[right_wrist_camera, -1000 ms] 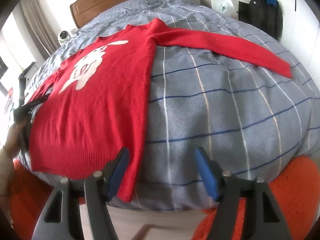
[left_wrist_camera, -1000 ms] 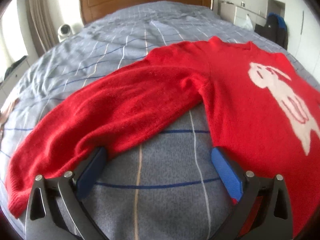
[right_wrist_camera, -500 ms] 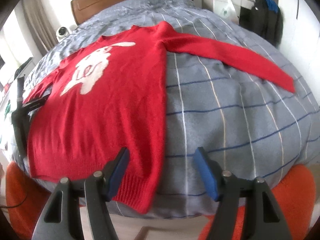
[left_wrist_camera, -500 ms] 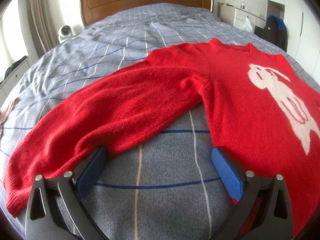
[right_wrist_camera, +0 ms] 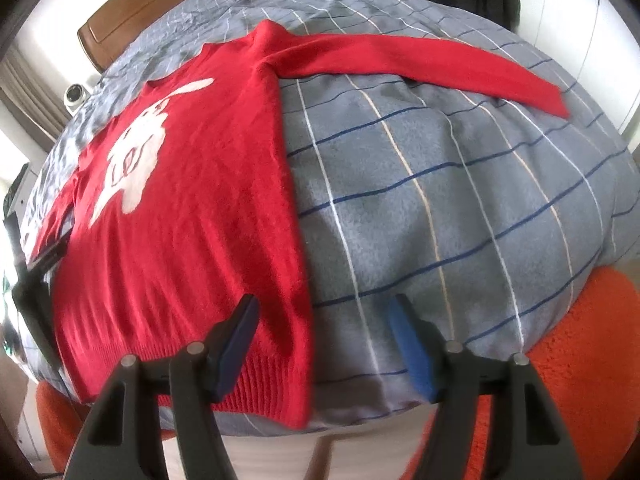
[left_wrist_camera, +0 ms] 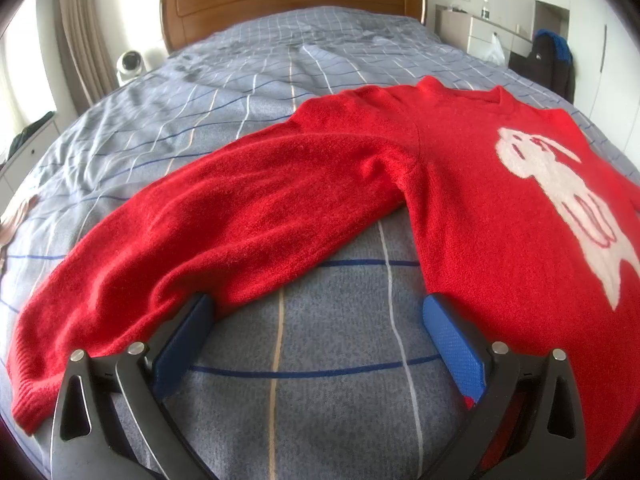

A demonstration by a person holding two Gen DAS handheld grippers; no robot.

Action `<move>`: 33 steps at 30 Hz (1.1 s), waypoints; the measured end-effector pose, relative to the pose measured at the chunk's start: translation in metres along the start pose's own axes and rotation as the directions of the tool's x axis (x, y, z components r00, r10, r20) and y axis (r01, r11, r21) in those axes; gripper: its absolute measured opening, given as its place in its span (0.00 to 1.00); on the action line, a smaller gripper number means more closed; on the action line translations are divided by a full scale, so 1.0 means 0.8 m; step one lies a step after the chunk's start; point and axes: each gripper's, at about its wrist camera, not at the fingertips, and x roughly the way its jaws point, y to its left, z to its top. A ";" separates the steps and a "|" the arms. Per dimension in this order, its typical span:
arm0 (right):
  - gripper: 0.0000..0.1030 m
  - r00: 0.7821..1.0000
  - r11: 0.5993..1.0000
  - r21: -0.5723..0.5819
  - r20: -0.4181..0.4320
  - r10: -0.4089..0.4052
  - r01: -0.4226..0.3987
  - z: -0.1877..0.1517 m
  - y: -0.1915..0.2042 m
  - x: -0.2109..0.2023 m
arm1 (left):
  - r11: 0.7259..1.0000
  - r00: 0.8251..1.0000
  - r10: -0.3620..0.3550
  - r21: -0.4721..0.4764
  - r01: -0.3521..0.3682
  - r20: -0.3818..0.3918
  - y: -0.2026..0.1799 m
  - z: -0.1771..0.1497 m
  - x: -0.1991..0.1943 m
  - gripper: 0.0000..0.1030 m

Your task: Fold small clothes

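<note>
Blue-padded, the left claw (left_wrist_camera: 316,340) stands wide open over bare bedding between a sleeve and the body of the red sweater (left_wrist_camera: 460,208), holding nothing; the right claw (right_wrist_camera: 324,344) gapes equally empty above the hem's right corner. Outward, the sweater lies flat, face up, both sleeves spread on the grey checked bed (right_wrist_camera: 460,200). Folding looks unstarted: sleeves and body all remain to fold
</note>
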 end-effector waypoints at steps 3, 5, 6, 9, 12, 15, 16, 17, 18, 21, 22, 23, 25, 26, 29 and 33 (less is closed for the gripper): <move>0.65 1.000 1.000 -0.016 -0.012 0.000 0.000 -0.003 0.008 0.003 | 1.000 1.000 0.000 0.000 0.000 0.000 0.000 0.000 0.000 1.00; 0.65 1.000 0.999 -0.035 -0.021 -0.002 0.001 -0.005 0.013 0.006 | 1.000 1.000 0.000 0.000 0.000 0.000 -0.001 0.000 0.000 1.00; 0.65 1.000 0.999 -0.043 -0.024 -0.003 0.002 -0.006 0.016 0.007 | 1.000 1.000 0.000 0.000 0.000 0.000 0.000 0.000 0.000 1.00; 0.65 0.999 0.998 -0.064 -0.031 0.004 -0.006 -0.010 0.023 0.007 | 1.000 1.000 0.000 0.000 0.000 0.000 0.000 0.000 0.000 1.00; 0.65 1.000 0.996 -0.087 -0.023 0.009 -0.011 -0.013 0.026 0.004 | 1.000 1.000 0.000 0.000 0.000 0.000 -0.001 0.000 0.000 1.00; 0.65 0.999 0.997 -0.076 -0.039 0.018 -0.021 -0.014 0.026 0.011 | 1.000 1.000 0.000 0.000 0.000 0.000 0.000 0.000 0.000 1.00; 0.65 0.999 0.997 -0.066 -0.041 0.023 -0.026 -0.014 0.023 0.011 | 1.000 1.000 0.000 0.000 0.000 0.000 0.000 0.000 0.000 1.00; 0.65 0.999 0.998 -0.059 -0.038 0.029 -0.031 -0.014 0.022 0.011 | 1.000 1.000 0.000 0.000 0.000 0.000 0.000 0.000 0.000 1.00; 0.65 0.999 0.998 -0.057 -0.028 0.036 -0.037 -0.013 0.021 0.008 | 1.000 1.000 0.000 0.000 0.000 0.000 0.000 0.000 0.000 1.00; 0.65 0.999 0.997 -0.064 -0.010 0.037 -0.038 -0.013 0.021 0.004 | 1.000 1.000 0.000 0.000 0.000 0.000 -0.001 0.000 0.000 1.00; 0.65 0.999 0.997 -0.062 -0.010 0.044 -0.045 -0.014 0.020 0.003 | 1.000 1.000 0.000 0.000 0.000 0.000 0.000 0.000 0.000 1.00; 0.65 0.999 0.997 -0.060 -0.011 0.049 -0.050 -0.014 0.020 0.004 | 1.000 1.000 0.000 0.000 0.000 0.000 0.000 0.000 0.000 1.00; 0.65 0.998 0.996 -0.062 -0.022 0.059 -0.060 -0.015 0.021 0.007 | 1.000 1.000 0.000 0.001 0.000 0.000 0.000 0.000 0.000 1.00; 0.65 0.998 0.996 -0.066 -0.026 0.062 -0.063 -0.016 0.023 0.006 | 1.000 1.000 0.001 0.003 -0.001 -0.002 0.000 0.000 0.000 1.00; 0.65 0.997 0.992 -0.102 -0.005 0.076 -0.076 -0.019 0.030 -0.009 | 1.000 1.000 0.000 0.004 0.000 0.000 0.000 0.001 -0.001 1.00; 0.65 0.997 0.980 -0.195 0.042 0.058 -0.048 -0.026 0.043 -0.024 | 1.000 1.000 -0.001 0.004 0.001 0.000 -0.001 0.002 -0.001 1.00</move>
